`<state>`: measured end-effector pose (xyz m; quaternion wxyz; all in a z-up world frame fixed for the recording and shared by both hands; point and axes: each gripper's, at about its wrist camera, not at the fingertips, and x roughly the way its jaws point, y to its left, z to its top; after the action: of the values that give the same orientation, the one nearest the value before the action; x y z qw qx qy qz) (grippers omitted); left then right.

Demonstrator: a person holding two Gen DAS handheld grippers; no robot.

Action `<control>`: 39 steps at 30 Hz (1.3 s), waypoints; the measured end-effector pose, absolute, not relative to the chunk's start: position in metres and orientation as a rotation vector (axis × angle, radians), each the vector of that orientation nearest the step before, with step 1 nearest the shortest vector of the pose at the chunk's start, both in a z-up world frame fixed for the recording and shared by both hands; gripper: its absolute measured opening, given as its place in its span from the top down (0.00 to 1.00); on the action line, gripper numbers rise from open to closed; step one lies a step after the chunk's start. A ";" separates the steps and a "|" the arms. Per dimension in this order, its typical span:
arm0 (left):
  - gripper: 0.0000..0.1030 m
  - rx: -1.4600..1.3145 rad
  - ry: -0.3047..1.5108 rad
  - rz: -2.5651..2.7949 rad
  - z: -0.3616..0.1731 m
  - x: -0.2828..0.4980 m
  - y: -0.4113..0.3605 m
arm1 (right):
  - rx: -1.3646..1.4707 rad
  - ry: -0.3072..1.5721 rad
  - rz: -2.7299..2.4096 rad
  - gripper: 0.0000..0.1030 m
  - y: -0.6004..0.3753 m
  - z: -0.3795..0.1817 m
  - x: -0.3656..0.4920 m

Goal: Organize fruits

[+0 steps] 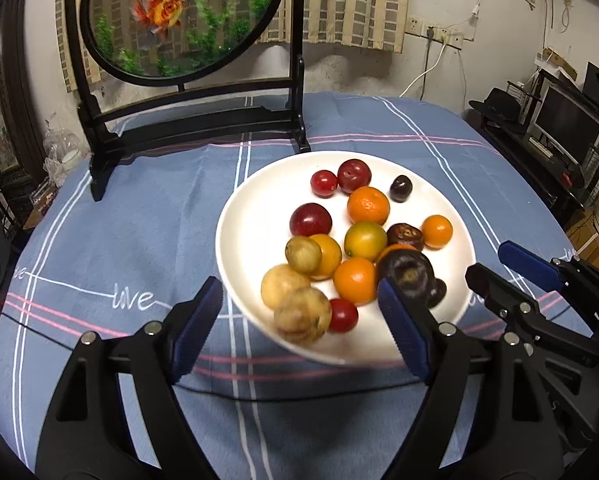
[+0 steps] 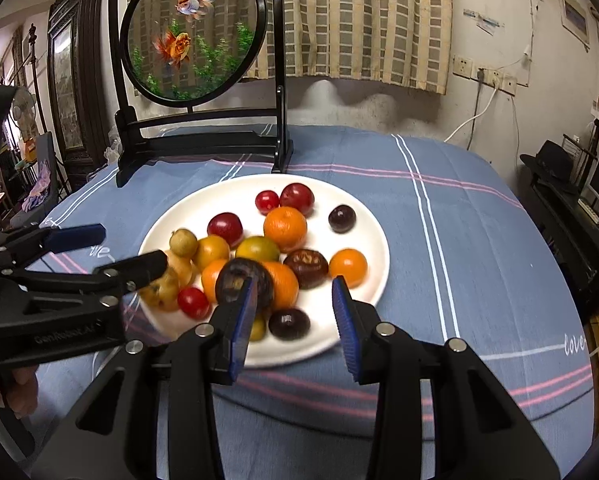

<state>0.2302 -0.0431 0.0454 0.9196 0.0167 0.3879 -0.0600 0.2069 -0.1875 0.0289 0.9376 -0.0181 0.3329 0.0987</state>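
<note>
Left gripper [image 1: 299,322] is wide open and holds nothing. It hangs over the near rim of the white plate [image 1: 251,208]. Its right finger [image 1: 403,328] is just beside a big dark fruit [image 1: 405,270] that sits on top of the oranges. I cannot tell if they touch.

Right gripper [image 2: 293,320] is open a little, with nothing between its fingers. It hangs over the near side of the plate too. In the left view its tips are just off the right rim.

All the fruit is on the plate, mostly in a pile at the middle and near side. I count four red ones, two bigger and two small. I count four dark ones, and one of those is more brown. Three pale brown ones [image 1: 295,300] sit close together at the near left rim. About five are orange, one is green and yellow [image 1: 365,240], and one small yellow one [image 2: 257,328] peeks out by the right gripper's left finger.

The far left part of the plate is bare. The plate sits on a blue striped cloth [image 1: 139,240]. A black stand with a fish picture [image 1: 195,120] is just behind the far rim. The cloth is free to the left, right and front of the plate.
</note>
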 end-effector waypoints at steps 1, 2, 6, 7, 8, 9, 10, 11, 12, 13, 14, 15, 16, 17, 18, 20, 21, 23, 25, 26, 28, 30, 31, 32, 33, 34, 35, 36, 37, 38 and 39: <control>0.19 0.033 0.793 -0.123 0.046 0.226 -0.043 | -0.044 0.694 0.188 0.62 -0.187 0.027 0.201; 0.18 0.029 0.789 -0.124 0.047 0.220 -0.042 | -0.049 0.706 0.176 0.62 -0.187 0.026 0.197; 0.16 0.015 0.791 -0.135 0.046 0.195 -0.040 | -0.034 0.748 0.160 0.62 -0.190 0.019 0.175; 0.15 0.017 0.789 -0.137 0.045 0.188 -0.041 | -0.027 0.754 0.163 0.61 -0.191 0.017 0.168; 0.15 0.019 0.789 -0.138 0.045 0.184 -0.041 | -0.024 0.759 0.164 0.61 -0.191 0.016 0.162; 0.14 0.023 0.785 -0.140 0.045 0.176 -0.042 | -0.023 0.762 0.162 0.61 -0.192 0.015 0.157; 0.14 0.026 0.782 -0.143 0.044 0.169 -0.042 | -0.022 0.764 0.160 0.61 -0.192 0.014 0.151; 0.14 0.028 0.781 -0.146 0.043 0.164 -0.043 | -0.022 0.764 0.158 0.61 -0.192 0.013 0.146; 0.13 0.029 0.781 -0.148 0.042 0.158 -0.043 | -0.022 0.763 0.155 0.61 -0.193 0.012 0.141; 0.13 0.029 0.780 -0.150 0.041 0.152 -0.043 | -0.018 0.759 0.151 0.58 -0.194 0.011 0.136; 0.12 0.028 0.777 -0.150 0.039 0.145 -0.043 | -0.009 0.755 0.146 0.47 -0.195 0.011 0.131; 0.12 0.030 0.776 -0.149 0.038 0.141 -0.043 | -0.002 0.750 0.142 0.43 -0.196 0.010 0.127; 0.11 0.031 0.775 -0.147 0.037 0.136 -0.043 | 0.004 0.739 0.135 0.43 -0.197 0.008 0.121; 0.11 0.029 0.775 -0.142 0.035 0.132 -0.043 | 0.001 0.739 0.131 0.43 -0.197 0.006 0.118; 0.11 0.028 0.778 -0.140 0.032 0.128 -0.042 | 0.000 0.741 0.132 0.43 -0.197 0.005 0.116; 0.10 0.035 0.789 -0.135 0.026 0.124 -0.043 | 0.006 0.763 0.138 0.43 -0.198 -0.001 0.113; 0.10 0.042 0.797 -0.131 0.021 0.121 -0.043 | 0.011 0.772 0.138 0.43 -0.199 -0.004 0.112; 0.10 0.048 0.802 -0.129 0.016 0.118 -0.043 | 0.018 0.789 0.136 0.43 -0.201 -0.009 0.110; 0.10 0.048 0.816 -0.126 0.008 0.117 -0.041 | 0.020 0.808 0.136 0.43 -0.202 -0.015 0.109; 0.10 0.043 0.824 -0.126 0.004 0.117 -0.040 | 0.021 0.816 0.137 0.43 -0.202 -0.018 0.109; 0.10 0.041 0.835 -0.123 -0.003 0.116 -0.039 | 0.017 0.835 0.132 0.43 -0.204 -0.025 0.109; 0.10 0.053 0.842 -0.119 -0.007 0.116 -0.039 | 0.018 0.849 0.133 0.43 -0.205 -0.029 0.107; 0.10 0.055 0.839 -0.118 -0.008 0.115 -0.039 | 0.019 0.852 0.133 0.43 -0.205 -0.029 0.106; 0.10 0.055 0.836 -0.117 -0.008 0.114 -0.039 | 0.019 0.852 0.131 0.43 -0.205 -0.029 0.105; 0.10 0.052 0.834 -0.115 -0.008 0.113 -0.038 | 0.017 0.851 0.127 0.43 -0.206 -0.030 0.104; 0.10 0.047 0.834 -0.117 -0.009 0.112 -0.038 | 0.014 0.852 0.126 0.43 -0.206 -0.030 0.103; 0.10 0.044 0.835 -0.117 -0.009 0.112 -0.037 | 0.013 0.856 0.127 0.43 -0.205 -0.030 0.102; 0.10 0.040 0.834 -0.115 -0.010 0.111 -0.036 | 0.013 0.861 0.128 0.43 -0.205 -0.031 0.101; 0.10 0.039 0.833 -0.114 -0.012 0.110 -0.036 | 0.012 0.864 0.130 0.43 -0.205 -0.032 0.100; 0.10 0.039 0.832 -0.114 -0.012 0.110 -0.036 | 0.010 0.866 0.131 0.43 -0.205 -0.033 0.099; 0.10 0.038 0.832 -0.116 -0.014 0.109 -0.035 | 0.008 0.866 0.132 0.43 -0.205 -0.033 0.099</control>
<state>0.1088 -0.0352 -0.0139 0.9130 0.0185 0.4037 -0.0563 0.0985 -0.2049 -0.0334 0.9055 0.0036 0.4194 0.0640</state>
